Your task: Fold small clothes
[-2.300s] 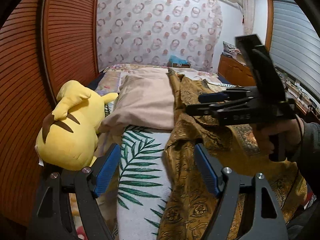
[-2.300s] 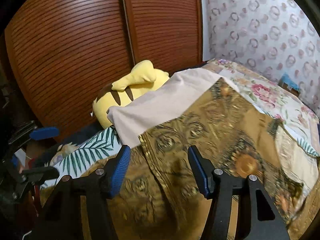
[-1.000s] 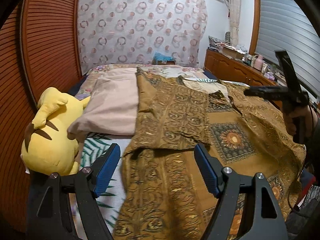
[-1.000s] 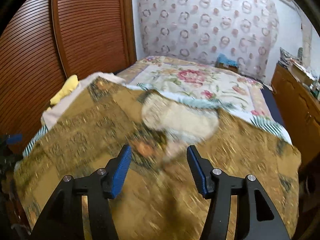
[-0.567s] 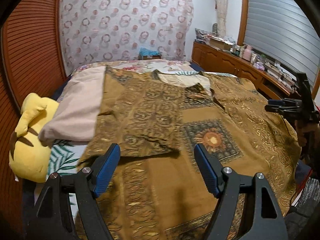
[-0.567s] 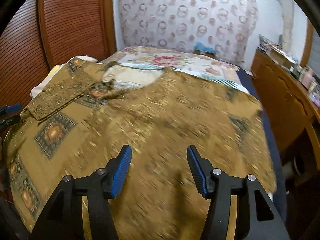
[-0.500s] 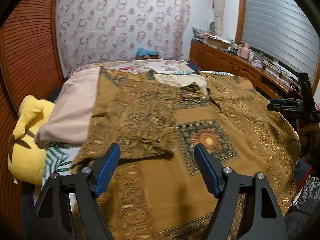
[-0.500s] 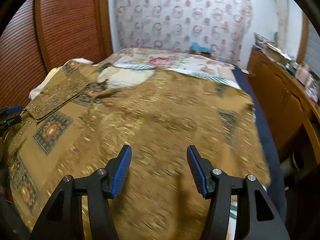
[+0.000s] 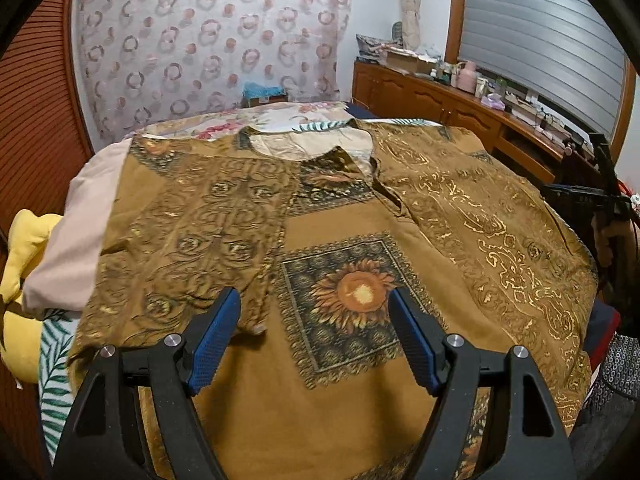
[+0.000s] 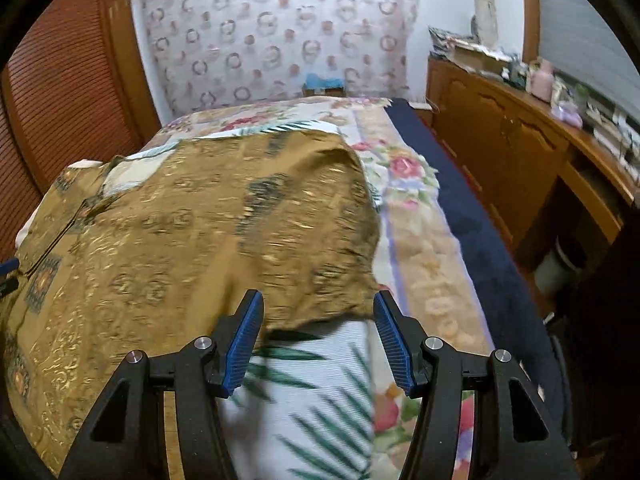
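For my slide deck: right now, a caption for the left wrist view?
Open left gripper above a gold patterned shirt spread flat on the bed, one sleeve folded in.

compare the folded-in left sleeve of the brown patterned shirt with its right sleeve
The left sleeve lies folded inward over the brown patterned shirt, reaching beside the sunflower square; the right sleeve lies spread outward, unfolded. The left shows dark scrollwork, the right bright gold. Both lie flat on the bed.
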### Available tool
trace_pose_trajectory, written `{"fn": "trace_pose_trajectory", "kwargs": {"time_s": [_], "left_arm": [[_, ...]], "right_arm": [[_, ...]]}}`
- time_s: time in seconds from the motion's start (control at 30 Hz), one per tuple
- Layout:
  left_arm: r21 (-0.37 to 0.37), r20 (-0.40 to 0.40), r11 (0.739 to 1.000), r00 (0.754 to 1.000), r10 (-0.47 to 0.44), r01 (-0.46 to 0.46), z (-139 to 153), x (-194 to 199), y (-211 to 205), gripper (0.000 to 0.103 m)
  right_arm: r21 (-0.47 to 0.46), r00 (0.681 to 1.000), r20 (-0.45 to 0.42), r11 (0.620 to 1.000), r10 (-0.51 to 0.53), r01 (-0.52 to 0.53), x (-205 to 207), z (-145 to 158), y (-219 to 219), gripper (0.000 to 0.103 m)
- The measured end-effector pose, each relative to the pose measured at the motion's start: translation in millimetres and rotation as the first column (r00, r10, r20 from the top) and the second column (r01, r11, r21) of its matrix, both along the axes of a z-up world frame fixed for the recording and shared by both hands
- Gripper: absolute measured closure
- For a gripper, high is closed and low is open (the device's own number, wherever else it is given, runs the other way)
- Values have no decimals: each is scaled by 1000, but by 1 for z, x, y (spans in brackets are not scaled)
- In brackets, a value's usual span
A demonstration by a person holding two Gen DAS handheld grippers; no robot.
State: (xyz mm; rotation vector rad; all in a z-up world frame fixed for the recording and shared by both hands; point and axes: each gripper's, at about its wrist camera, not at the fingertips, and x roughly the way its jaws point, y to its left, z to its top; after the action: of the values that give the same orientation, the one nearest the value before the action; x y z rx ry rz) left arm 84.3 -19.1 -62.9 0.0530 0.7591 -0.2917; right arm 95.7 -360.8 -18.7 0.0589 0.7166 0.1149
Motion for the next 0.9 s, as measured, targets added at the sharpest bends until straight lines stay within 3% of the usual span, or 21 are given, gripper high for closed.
{"fn": "trace_pose_trajectory", "kwargs": {"time_s": [0.23, 0.47, 0.67, 0.77, 0.8, 0.9], "left_arm": [[40, -84, 999, 996, -27, 31, -11, 27, -20, 26], [69, -117, 996, 992, -48, 57, -12, 50, -34, 26], [126, -135, 990, 990, -46, 64, -16, 64, -41, 26], [123, -128, 990, 990, -50, 66, -16, 65, -40, 24], [122, -127, 990, 991, -50, 65, -17, 67, -40, 24], [114, -118, 991, 992, -49, 62, -18, 68, -39, 20]], "right_arm": [[50, 999, -42, 999, 11, -9, 16, -3, -15, 44], [58, 996, -54, 996, 73, -70, 25, -6, -19, 61], [-27, 995, -40, 995, 94, -96, 27, -7, -19, 70], [-85, 995, -38, 992, 94, -97, 25, -5, -18, 80], [-106, 995, -34, 989, 96, -99, 24, -4, -18, 89], [-144, 995, -31, 985, 92, -96, 21, -1, -18, 95]]}}
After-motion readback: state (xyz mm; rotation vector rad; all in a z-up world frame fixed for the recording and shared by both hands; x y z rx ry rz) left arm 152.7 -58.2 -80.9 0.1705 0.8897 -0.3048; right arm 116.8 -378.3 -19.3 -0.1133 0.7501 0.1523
